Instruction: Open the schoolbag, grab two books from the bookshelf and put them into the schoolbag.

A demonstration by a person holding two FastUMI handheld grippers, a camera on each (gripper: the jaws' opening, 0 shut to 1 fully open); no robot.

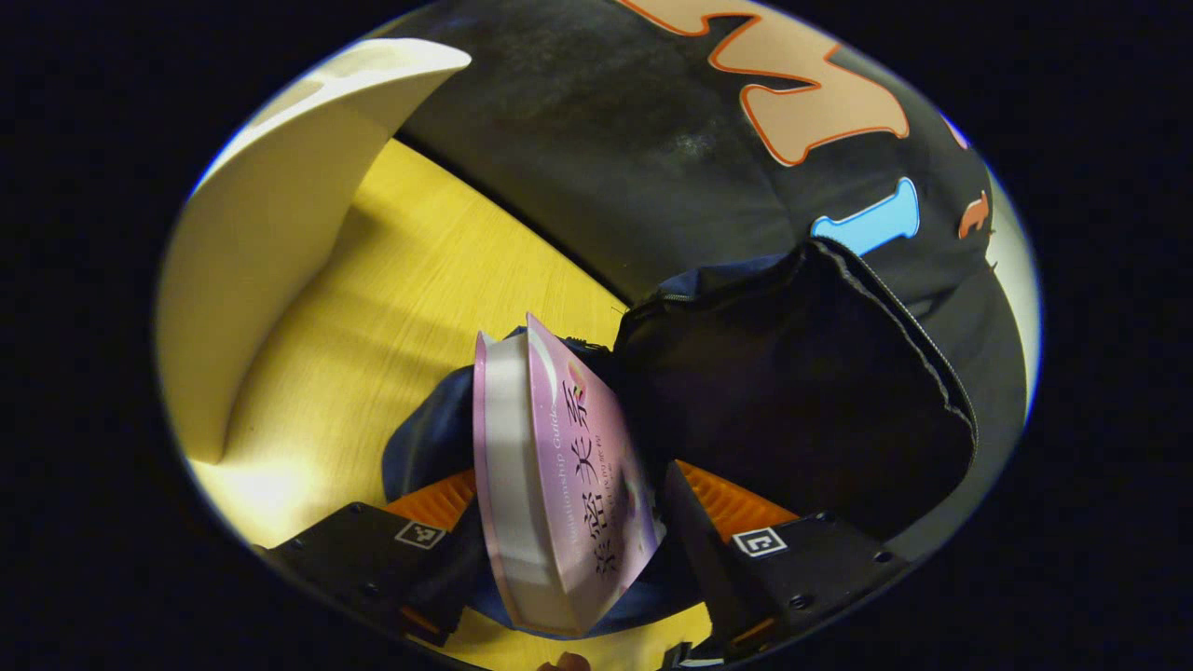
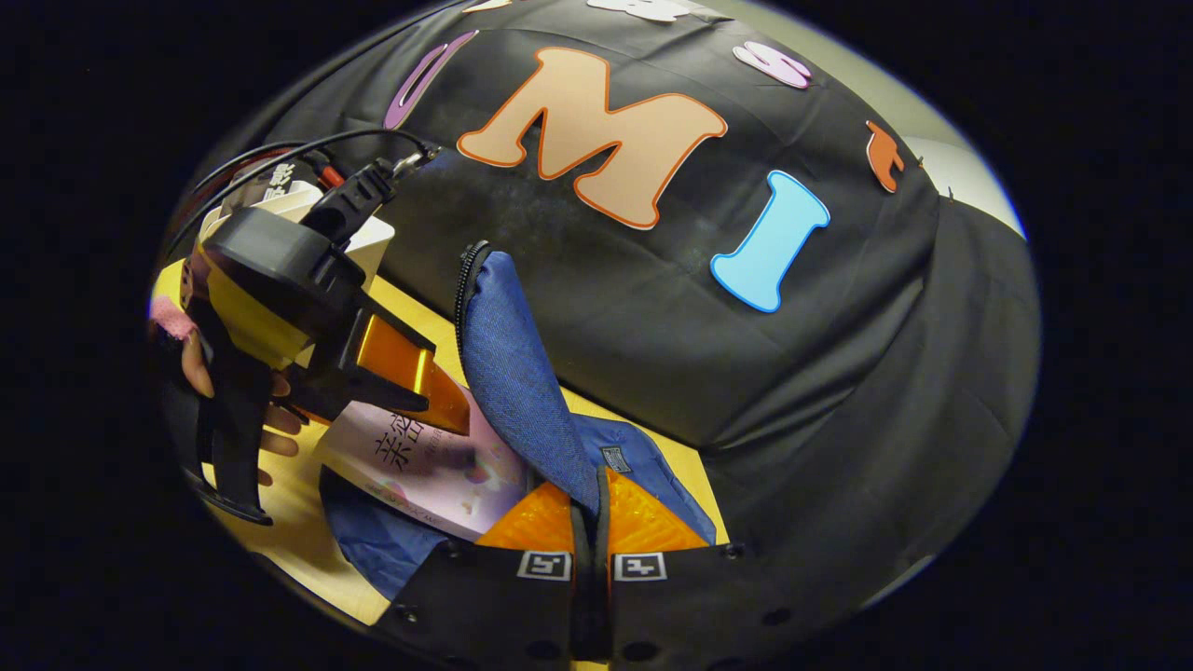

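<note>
Yellow wooden worktop (image 1: 410, 308) against the black cloth wall, white bookshelf (image 1: 270, 242) standing at its far corner.

Left gripper view: left gripper (image 1: 569, 536) clamped on a pink book (image 1: 559, 466), jaws pressing both covers, book held upright on edge just before the dark mouth of the blue schoolbag (image 1: 802, 382); probably kept edge-on to slide into the opening.

Right gripper view: right gripper (image 2: 592, 522) with jaws together, pinching the schoolbag's blue flap (image 2: 517, 373) and lifting it upright, likely to keep the mouth wide. Left gripper and book seen beside the flap, a hand (image 2: 200, 363) behind.
</note>
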